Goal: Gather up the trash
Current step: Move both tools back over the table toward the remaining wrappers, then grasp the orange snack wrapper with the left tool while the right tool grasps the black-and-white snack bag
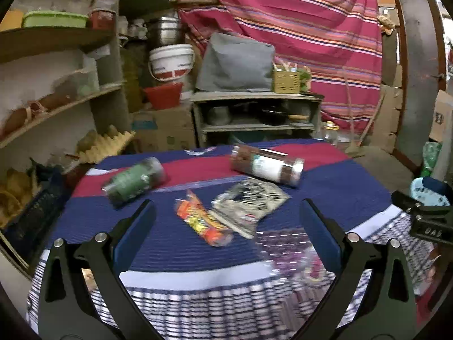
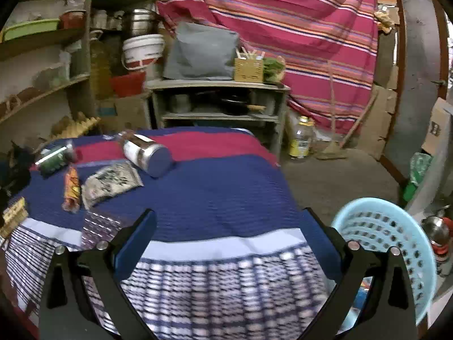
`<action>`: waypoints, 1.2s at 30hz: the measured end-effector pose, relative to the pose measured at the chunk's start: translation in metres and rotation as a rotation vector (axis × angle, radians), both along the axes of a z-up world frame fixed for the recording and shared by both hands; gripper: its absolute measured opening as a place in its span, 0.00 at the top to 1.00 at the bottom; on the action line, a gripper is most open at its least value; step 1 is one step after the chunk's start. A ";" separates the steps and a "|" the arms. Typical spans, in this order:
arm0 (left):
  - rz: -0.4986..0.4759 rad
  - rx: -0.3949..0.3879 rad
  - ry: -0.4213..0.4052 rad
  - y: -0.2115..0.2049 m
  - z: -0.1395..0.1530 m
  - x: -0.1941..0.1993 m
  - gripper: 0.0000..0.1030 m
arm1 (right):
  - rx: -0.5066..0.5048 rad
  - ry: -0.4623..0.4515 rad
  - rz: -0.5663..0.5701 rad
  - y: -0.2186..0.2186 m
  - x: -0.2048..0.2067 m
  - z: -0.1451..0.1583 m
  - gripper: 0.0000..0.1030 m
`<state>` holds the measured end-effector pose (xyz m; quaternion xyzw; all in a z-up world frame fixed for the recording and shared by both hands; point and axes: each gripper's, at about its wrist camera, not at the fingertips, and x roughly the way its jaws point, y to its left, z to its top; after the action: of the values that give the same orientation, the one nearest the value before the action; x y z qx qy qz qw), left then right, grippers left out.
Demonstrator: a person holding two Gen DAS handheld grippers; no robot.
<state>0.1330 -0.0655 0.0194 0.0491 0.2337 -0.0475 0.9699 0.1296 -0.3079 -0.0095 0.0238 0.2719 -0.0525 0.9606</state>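
The left gripper (image 1: 226, 215), jaws wide and empty, frames the orange wrapper (image 1: 202, 221) lying lengthwise at frame centre, nearer than the empty, spread right gripper (image 2: 226, 223).

No text can be read with certainty in either view. The jar labels (image 1: 269, 167), the orange wrapper (image 1: 202, 221), the white bucket's (image 1: 171, 62) print and the yellow bottle label (image 2: 298, 144) all carry printing, but it is too blurred to make out.
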 end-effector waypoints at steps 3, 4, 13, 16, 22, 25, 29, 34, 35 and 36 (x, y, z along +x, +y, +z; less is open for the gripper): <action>0.018 0.023 -0.018 0.011 -0.002 0.002 0.05 | 0.012 -0.051 0.012 0.011 0.005 0.000 0.04; 0.020 0.022 -0.021 0.015 -0.003 0.004 0.05 | 0.019 -0.072 0.020 0.014 0.006 0.001 0.04; 0.066 0.004 0.001 0.048 -0.014 0.023 0.05 | -0.063 -0.046 0.049 0.056 0.032 -0.003 0.04; 0.084 -0.016 0.025 0.059 -0.020 0.033 0.05 | -0.046 -0.026 0.049 0.060 0.041 -0.006 0.04; 0.115 -0.071 0.123 0.077 -0.037 0.065 0.05 | -0.020 -0.041 0.042 0.068 0.056 -0.007 0.04; 0.123 -0.076 0.153 0.079 -0.045 0.077 0.05 | -0.040 -0.017 0.011 0.073 0.065 -0.010 0.04; 0.087 -0.123 0.199 0.077 -0.052 0.095 0.05 | -0.060 0.008 0.015 0.079 0.075 -0.015 0.04; 0.068 -0.095 0.278 0.061 -0.069 0.121 0.05 | -0.105 0.035 0.081 0.084 0.079 -0.023 0.04; 0.066 -0.093 0.293 0.058 -0.072 0.125 0.05 | -0.099 0.045 0.090 0.084 0.081 -0.025 0.04; 0.065 -0.094 0.302 0.057 -0.073 0.128 0.05 | -0.092 0.054 0.094 0.084 0.082 -0.027 0.04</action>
<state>0.2606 -0.0090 -0.0536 -0.0116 0.3760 -0.0338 0.9259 0.2119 -0.2241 -0.0363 -0.0346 0.2959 -0.0201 0.9544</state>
